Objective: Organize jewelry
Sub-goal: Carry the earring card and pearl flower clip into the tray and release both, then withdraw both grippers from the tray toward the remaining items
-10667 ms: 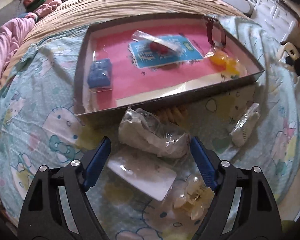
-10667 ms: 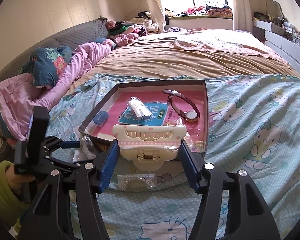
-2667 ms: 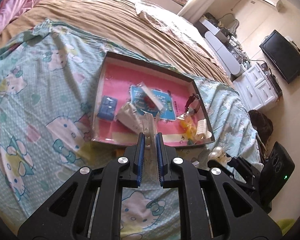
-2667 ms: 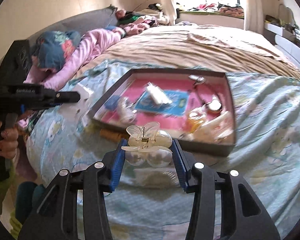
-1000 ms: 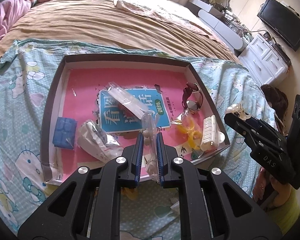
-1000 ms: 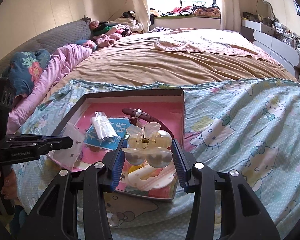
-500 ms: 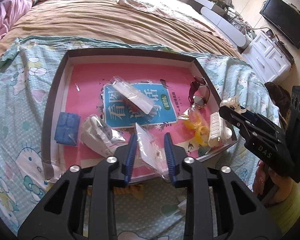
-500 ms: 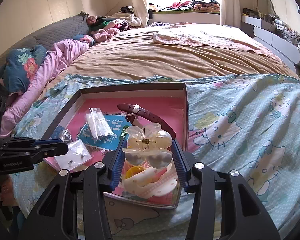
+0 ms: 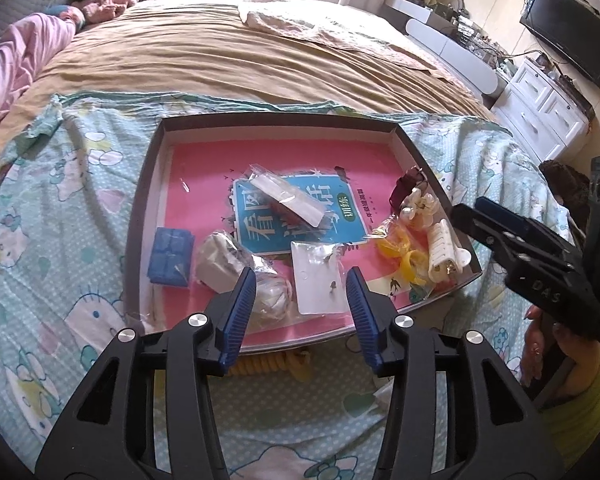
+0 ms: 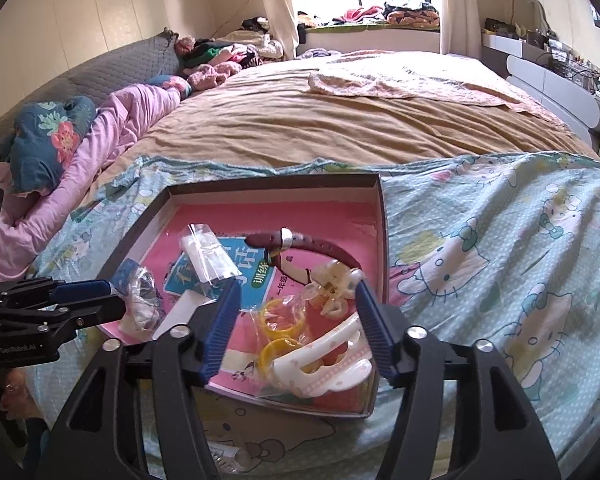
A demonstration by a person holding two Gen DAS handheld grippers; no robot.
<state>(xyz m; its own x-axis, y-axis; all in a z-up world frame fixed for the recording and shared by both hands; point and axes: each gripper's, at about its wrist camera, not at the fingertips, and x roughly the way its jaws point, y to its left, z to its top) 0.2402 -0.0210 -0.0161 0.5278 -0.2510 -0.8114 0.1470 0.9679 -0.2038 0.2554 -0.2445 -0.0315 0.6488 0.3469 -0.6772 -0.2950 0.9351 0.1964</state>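
A dark box (image 9: pixel 276 118) with a pink floor lies on the bed, also in the right wrist view (image 10: pixel 383 216). My left gripper (image 9: pixel 300 280) is open and empty above the box's near edge; a clear earring bag (image 9: pixel 318 276) lies flat below it. My right gripper (image 10: pixel 298 308) is open and empty over the box's right end. A clear butterfly hair clip (image 10: pixel 332 284) lies loose there beside a dark red watch (image 10: pixel 300 240), yellow rings in a bag (image 10: pixel 280 336) and a white hair claw (image 10: pixel 324 356).
The box also holds a blue booklet (image 9: pixel 292 216), a blue pouch (image 9: pixel 170 256) and crumpled bags (image 9: pixel 224 260). A yellow coil (image 9: pixel 268 362) lies on the Hello Kitty sheet (image 9: pixel 60 280) by the box's near wall. Pink bedding (image 10: pixel 112 128) lies at left.
My left gripper opened and the earring bag dropped flat into the box. My right gripper opened and the butterfly clip fell into the box by the watch.
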